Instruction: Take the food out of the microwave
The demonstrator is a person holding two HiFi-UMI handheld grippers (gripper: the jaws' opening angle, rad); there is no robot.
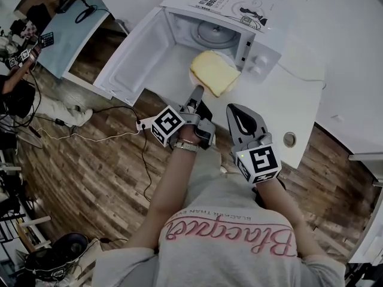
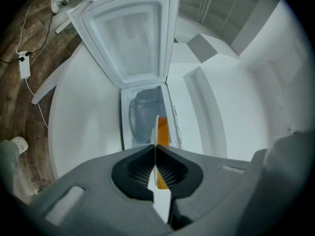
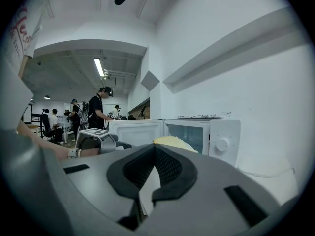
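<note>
View from above of a white microwave (image 1: 261,57) on a white counter (image 1: 281,106), its door (image 1: 134,52) swung wide open to the microwave's left. Inside the cavity lies the bare glass turntable (image 1: 214,33). A printed sheet (image 1: 230,5) lies flat on the microwave's top.

Just in front of the open cavity, over the counter, a slab of yellow food (image 1: 214,72) sits on a thin white plate (image 2: 156,132). The left gripper (image 1: 196,94) points at the microwave and holds that plate by its near rim. In the left gripper view its jaws are pressed together on the rim, which shows edge-on as a pale line between the ribbed pads, with the food (orange-yellow here) on the plate's right face.

The right gripper (image 1: 235,109) hovers over the counter in front of the microwave's control panel, just beside the left gripper and apart from the plate. In the right gripper view its jaws meet at the tips with nothing between them.

The person stands facing the microwave, in a grey shirt. A wooden floor (image 1: 90,172) lies to the microwave's left. Several people (image 3: 101,109) stand well beyond the microwave's open door in the right gripper view.
</note>
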